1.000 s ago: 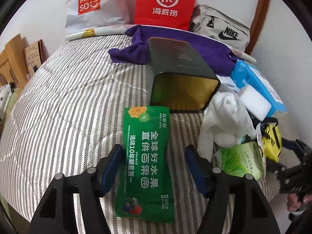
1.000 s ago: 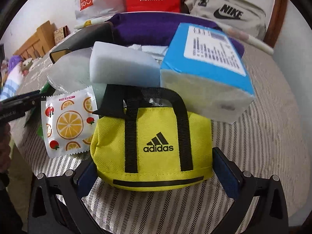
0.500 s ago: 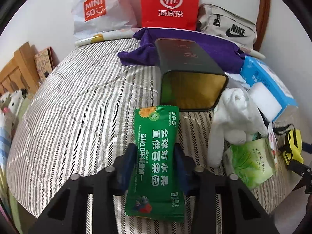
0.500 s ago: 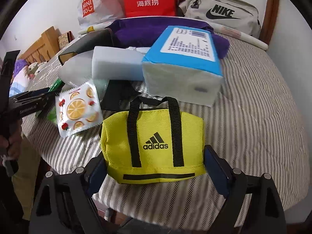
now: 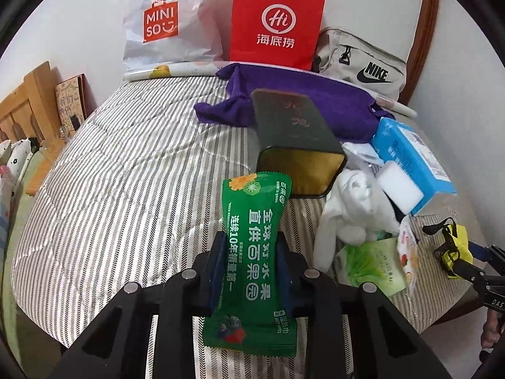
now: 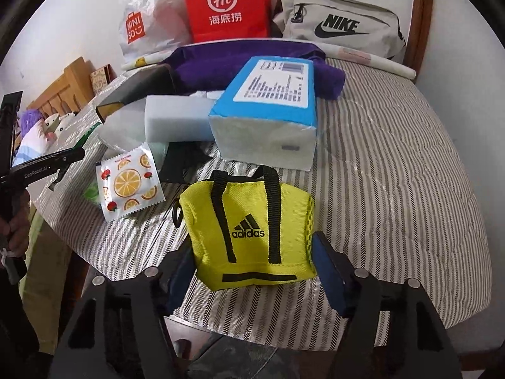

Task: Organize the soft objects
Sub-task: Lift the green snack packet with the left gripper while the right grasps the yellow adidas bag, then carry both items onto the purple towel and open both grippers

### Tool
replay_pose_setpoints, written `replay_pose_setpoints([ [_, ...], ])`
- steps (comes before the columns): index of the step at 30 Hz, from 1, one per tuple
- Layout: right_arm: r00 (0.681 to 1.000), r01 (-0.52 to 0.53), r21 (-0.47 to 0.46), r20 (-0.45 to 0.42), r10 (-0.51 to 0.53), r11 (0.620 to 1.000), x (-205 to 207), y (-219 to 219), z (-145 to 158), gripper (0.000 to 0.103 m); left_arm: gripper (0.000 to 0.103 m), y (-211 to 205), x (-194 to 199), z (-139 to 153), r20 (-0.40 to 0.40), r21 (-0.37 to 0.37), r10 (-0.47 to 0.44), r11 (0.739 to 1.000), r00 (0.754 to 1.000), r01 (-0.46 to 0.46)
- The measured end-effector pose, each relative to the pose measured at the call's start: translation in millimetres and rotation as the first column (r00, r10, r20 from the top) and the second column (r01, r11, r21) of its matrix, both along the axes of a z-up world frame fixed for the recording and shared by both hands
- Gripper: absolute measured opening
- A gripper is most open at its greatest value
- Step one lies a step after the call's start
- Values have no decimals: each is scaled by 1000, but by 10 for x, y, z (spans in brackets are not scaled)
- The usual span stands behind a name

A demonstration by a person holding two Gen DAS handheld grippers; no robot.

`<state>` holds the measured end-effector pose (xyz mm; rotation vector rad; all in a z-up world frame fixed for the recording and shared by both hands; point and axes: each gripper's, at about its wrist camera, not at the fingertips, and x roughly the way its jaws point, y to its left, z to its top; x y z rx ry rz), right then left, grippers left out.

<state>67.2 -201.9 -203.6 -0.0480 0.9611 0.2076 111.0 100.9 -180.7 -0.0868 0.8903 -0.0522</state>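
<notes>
Fingers of the left gripper (image 5: 251, 265) have just closed onto the green foil wet-wipe packet (image 5: 252, 262), lifted clear of the striped quilt (image 5: 126, 189). The right gripper (image 6: 249, 271) has just narrowed, squeezing the small yellow fabric Adidas bag (image 6: 249, 233); both are ready to move.

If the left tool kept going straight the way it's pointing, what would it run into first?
The left tool, shut on the green wet wipes packet, points toward the dark tin box lying open-end forward on the striped bedspread. The packet's top edge would probably reach that opening first, though depth is unclear.
</notes>
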Motion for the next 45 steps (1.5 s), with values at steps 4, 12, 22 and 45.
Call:
replay_pose_setpoints([
  [4, 1000, -8, 19, -4, 8, 1000, 8, -16, 0, 57, 28, 2, -20, 79, 7, -8, -1, 1000, 1000, 1],
  [12, 1000, 5, 88, -18, -4, 996, 48, -120, 55, 25, 28, 12, -25, 223, 18, -17, -1, 1000, 1000, 1],
  [22, 1000, -19, 105, 22, 17, 994, 32, -116, 312, 24, 28, -40, 33, 438, 43, -3, -21, 1000, 999, 21],
  [45, 974, -135, 119, 196, 111, 984, 903, 125, 1086, 24, 28, -159, 946, 782, 28, 10, -23, 1000, 999, 22],
])
